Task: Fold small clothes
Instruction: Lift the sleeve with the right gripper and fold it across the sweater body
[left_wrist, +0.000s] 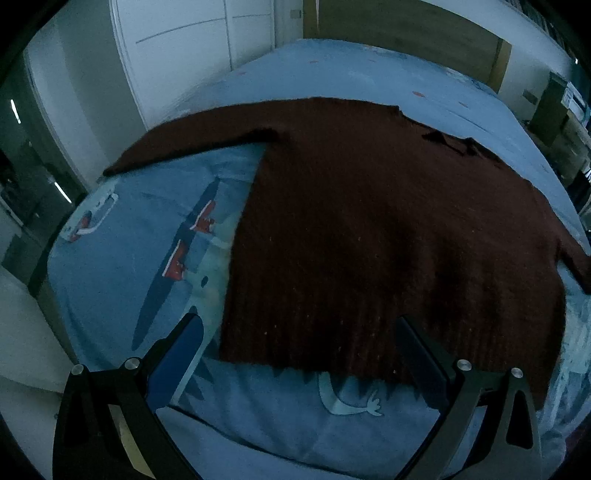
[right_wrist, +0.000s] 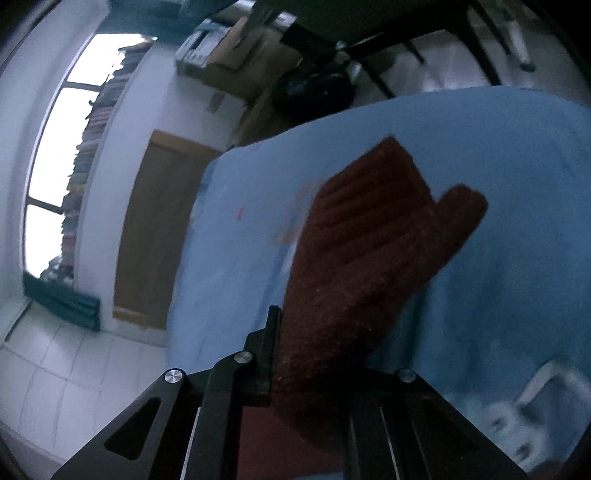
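Observation:
A dark maroon knitted sweater (left_wrist: 369, 229) lies spread flat on a blue printed bed cover (left_wrist: 122, 236), one sleeve stretched out to the left. My left gripper (left_wrist: 299, 332) hovers over the sweater's near hem, open, with its jaws wide apart and nothing between them. In the right wrist view my right gripper (right_wrist: 295, 343) is shut on a sleeve of the sweater (right_wrist: 369, 240). The ribbed cuff end sticks out past the fingers, lifted above the blue cover (right_wrist: 517, 229). The right finger is hidden behind the fabric.
White wardrobe doors (left_wrist: 192, 48) and a wooden headboard (left_wrist: 406, 33) stand beyond the bed. The right wrist view shows a bright window (right_wrist: 55, 147), a wooden door (right_wrist: 155, 229), a pale tiled floor (right_wrist: 74, 369) and cluttered boxes (right_wrist: 236, 48) past the bed's edge.

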